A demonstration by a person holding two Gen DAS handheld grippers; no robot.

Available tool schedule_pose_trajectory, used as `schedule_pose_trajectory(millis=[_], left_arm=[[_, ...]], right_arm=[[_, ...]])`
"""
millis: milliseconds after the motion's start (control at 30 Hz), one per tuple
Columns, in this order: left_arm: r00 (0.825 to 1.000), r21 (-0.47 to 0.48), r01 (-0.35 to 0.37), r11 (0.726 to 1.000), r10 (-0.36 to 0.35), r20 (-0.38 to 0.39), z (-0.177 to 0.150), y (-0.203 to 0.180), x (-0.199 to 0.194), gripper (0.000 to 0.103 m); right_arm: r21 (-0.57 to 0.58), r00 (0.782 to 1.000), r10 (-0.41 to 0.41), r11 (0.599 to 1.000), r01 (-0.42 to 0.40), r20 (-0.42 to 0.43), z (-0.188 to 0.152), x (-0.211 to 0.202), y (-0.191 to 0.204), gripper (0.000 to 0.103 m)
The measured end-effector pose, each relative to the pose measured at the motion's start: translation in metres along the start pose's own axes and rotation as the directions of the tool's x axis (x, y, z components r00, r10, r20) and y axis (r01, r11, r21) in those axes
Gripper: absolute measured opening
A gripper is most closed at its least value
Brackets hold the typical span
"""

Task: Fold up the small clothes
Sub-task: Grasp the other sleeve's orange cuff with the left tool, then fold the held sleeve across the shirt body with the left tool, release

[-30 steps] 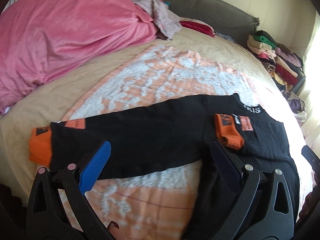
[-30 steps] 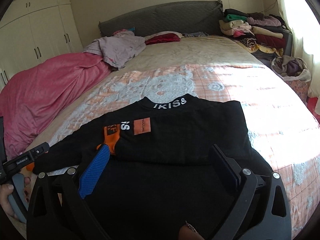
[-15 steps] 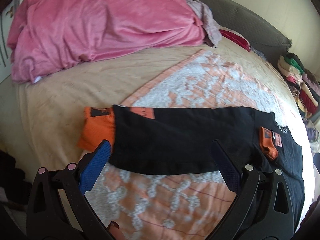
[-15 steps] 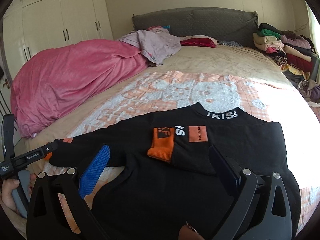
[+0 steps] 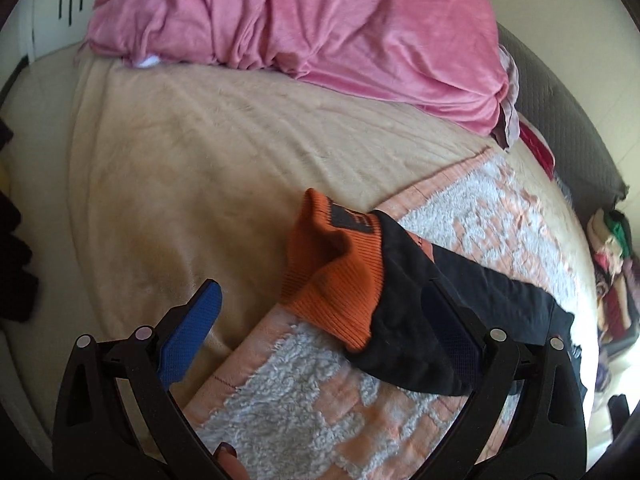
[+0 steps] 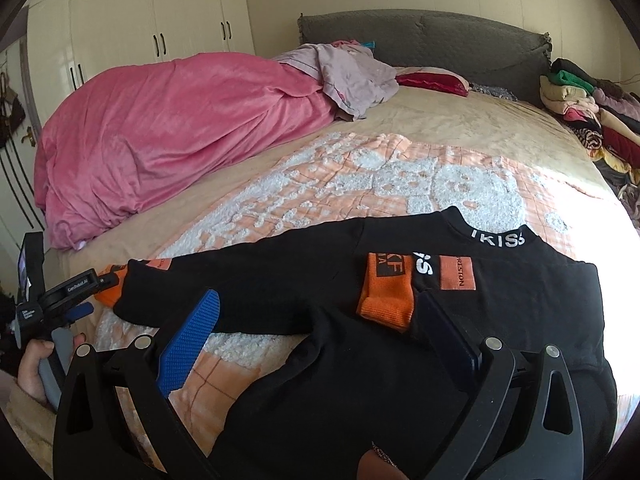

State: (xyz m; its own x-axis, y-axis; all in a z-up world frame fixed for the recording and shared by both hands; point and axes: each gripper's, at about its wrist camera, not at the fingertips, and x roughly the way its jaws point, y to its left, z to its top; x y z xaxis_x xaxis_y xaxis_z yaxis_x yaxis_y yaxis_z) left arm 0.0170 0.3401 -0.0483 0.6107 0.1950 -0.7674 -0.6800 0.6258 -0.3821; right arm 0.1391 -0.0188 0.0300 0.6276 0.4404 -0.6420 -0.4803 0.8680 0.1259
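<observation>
A black sweater (image 6: 400, 332) with an "IKISS" collar (image 6: 500, 238) lies flat on the peach and white blanket (image 6: 360, 176). One sleeve is folded across the chest, and its orange cuff (image 6: 386, 292) rests beside the orange patch. The other sleeve (image 6: 240, 276) stretches left. Its rumpled orange cuff (image 5: 332, 276) sits between the fingers of my left gripper (image 5: 320, 332), which is open. My right gripper (image 6: 320, 332) hovers open over the sweater's lower body, with nothing between its fingers. A hand (image 6: 36, 364) holds the left gripper (image 6: 100, 292) at the sleeve end.
A heaped pink duvet (image 6: 160, 140) fills the bed's left side, with a lilac garment (image 6: 352, 76) and a red pillow (image 6: 432, 80) near the grey headboard (image 6: 440, 36). Stacked clothes (image 6: 580, 108) stand at the right. White wardrobes (image 6: 140, 20) line the left wall.
My left gripper has travelled left along the outstretched sleeve, from the sweater's middle to its orange cuff, and come closer. The right gripper has shifted slightly left over the sweater.
</observation>
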Motion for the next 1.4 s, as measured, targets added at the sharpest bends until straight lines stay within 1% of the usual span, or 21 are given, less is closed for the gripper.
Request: schedule_pose_trajectory(millis=[100, 167, 200, 233, 267, 300, 333, 367, 433, 533, 600, 767, 900, 1033, 1200, 1300, 1400], left_arm=[[1.0, -0.038, 0.009, 0.999, -0.009, -0.011, 0.001, 0.007, 0.006, 0.093], [1.0, -0.052, 0.017, 0.999, -0.017, -0.004, 0.002, 0.008, 0.009, 0.092], [1.0, -0.052, 0.02, 0.998, -0.02, 0.005, 0.002, 0.007, 0.009, 0.085], [1.0, -0.047, 0.022, 0.999, -0.021, 0.013, 0.003, 0.006, 0.01, 0.071], [1.0, -0.039, 0.021, 0.999, -0.02, 0.022, 0.003, 0.004, 0.011, 0.062], [0.999, -0.033, 0.021, 0.999, -0.02, 0.027, 0.004, 0.002, 0.012, 0.047], [0.999, -0.026, 0.033, 0.999, -0.032, 0.031, 0.003, 0.001, 0.013, 0.038], [0.998, -0.023, 0.048, 0.999, -0.048, 0.029, 0.004, 0.0, 0.014, 0.021], [0.997, -0.024, 0.064, 0.998, -0.064, 0.034, 0.003, 0.001, 0.013, 0.014], [0.993, -0.019, 0.1, 0.995, -0.098, 0.065, 0.004, 0.0, 0.006, 0.01], [0.988, 0.004, 0.12, 0.993, -0.12, 0.092, 0.004, -0.004, -0.004, 0.009], [0.978, 0.086, 0.147, 0.985, -0.158, 0.136, 0.005, -0.03, -0.03, 0.009], [0.966, 0.136, 0.191, 0.972, -0.211, 0.149, 0.006, -0.053, -0.051, 0.008], [0.952, 0.196, 0.23, 0.953, -0.262, 0.161, 0.003, -0.084, -0.071, 0.007], [0.936, 0.264, 0.268, 0.926, -0.316, 0.157, -0.005, -0.124, -0.086, 0.007], [0.927, 0.311, 0.286, 0.906, -0.345, 0.151, -0.012, -0.151, -0.095, 0.007], [0.915, 0.36, 0.31, 0.88, -0.379, 0.14, -0.022, -0.182, -0.102, 0.007]], right_arm=[[0.016, 1.0, 0.001, 1.0, -0.001, -0.012, -0.002, 0.006, -0.002, 0.098], [0.031, 1.0, 0.002, 1.0, -0.002, -0.021, -0.003, 0.01, -0.003, 0.098], [0.038, 1.0, 0.002, 0.999, -0.001, -0.027, -0.004, 0.012, -0.004, 0.098], [0.047, 0.999, 0.004, 0.999, -0.002, -0.034, -0.005, 0.015, -0.005, 0.098], [0.054, 0.999, 0.006, 0.999, -0.004, -0.041, -0.007, 0.017, -0.005, 0.098], [0.061, 0.999, 0.01, 0.998, -0.007, -0.047, -0.008, 0.019, -0.005, 0.098], [0.069, 0.999, 0.015, 0.998, -0.012, -0.053, -0.01, 0.021, -0.004, 0.098], [0.075, 0.998, 0.021, 0.997, -0.016, -0.056, -0.012, 0.022, -0.005, 0.098], [0.086, 0.998, 0.029, 0.996, -0.024, -0.06, -0.015, 0.023, -0.004, 0.098], [0.104, 0.997, 0.033, 0.994, -0.026, -0.065, -0.02, 0.022, -0.007, 0.098], [0.12, 0.997, 0.033, 0.993, -0.025, -0.065, -0.024, 0.019, -0.013, 0.098], [0.177, 0.998, 0.009, 0.984, 0.001, -0.058, -0.036, 0.007, -0.037, 0.098], [0.243, 0.999, -0.007, 0.97, 0.019, -0.051, -0.045, -0.004, -0.061, 0.098], [0.301, 0.999, -0.025, 0.953, 0.034, -0.033, -0.051, -0.015, -0.084, 0.098], [0.359, 0.999, -0.036, 0.933, 0.035, -0.006, -0.057, -0.03, -0.107, 0.098], [0.383, 0.999, -0.041, 0.923, 0.034, 0.011, -0.061, -0.04, -0.119, 0.098], [0.404, 0.998, -0.048, 0.914, 0.033, 0.026, -0.065, -0.051, -0.132, 0.098]])
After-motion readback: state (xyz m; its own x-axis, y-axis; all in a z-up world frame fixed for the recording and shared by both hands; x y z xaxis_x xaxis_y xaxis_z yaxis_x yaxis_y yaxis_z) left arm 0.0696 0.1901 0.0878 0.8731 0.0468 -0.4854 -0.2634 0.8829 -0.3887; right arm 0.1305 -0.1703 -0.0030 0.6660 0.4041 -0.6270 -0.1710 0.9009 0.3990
